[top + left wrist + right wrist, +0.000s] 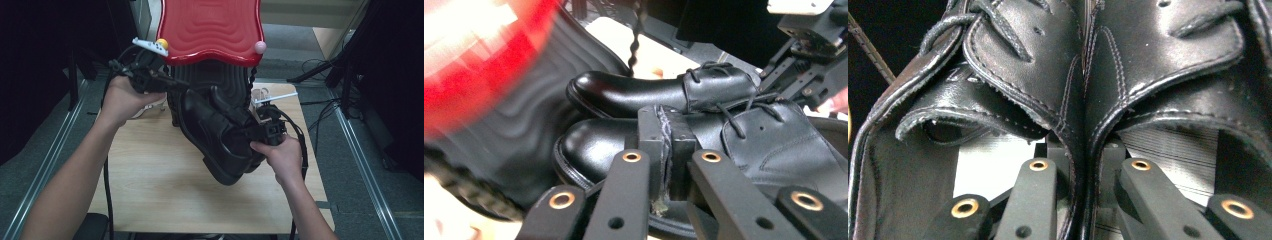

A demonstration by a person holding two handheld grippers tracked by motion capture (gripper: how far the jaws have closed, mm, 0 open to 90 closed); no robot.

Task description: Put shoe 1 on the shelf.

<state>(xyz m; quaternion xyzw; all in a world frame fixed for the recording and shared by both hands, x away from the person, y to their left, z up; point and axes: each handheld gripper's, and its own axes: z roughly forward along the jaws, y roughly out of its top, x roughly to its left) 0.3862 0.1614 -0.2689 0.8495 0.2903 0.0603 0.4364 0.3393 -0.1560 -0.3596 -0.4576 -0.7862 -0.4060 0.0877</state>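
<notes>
a pair of glossy black leather lace-up shoes [220,135] is held side by side above the wooden table [150,185], toes raised toward a red ridged tray [212,27]. stitched seams and dark laces are seen on the uppers. the right claw [1084,165] is clamped on the two inner collars, pressed together. the left claw [666,145] is closed pad to pad, with nothing gripped, just before the toes.
</notes>
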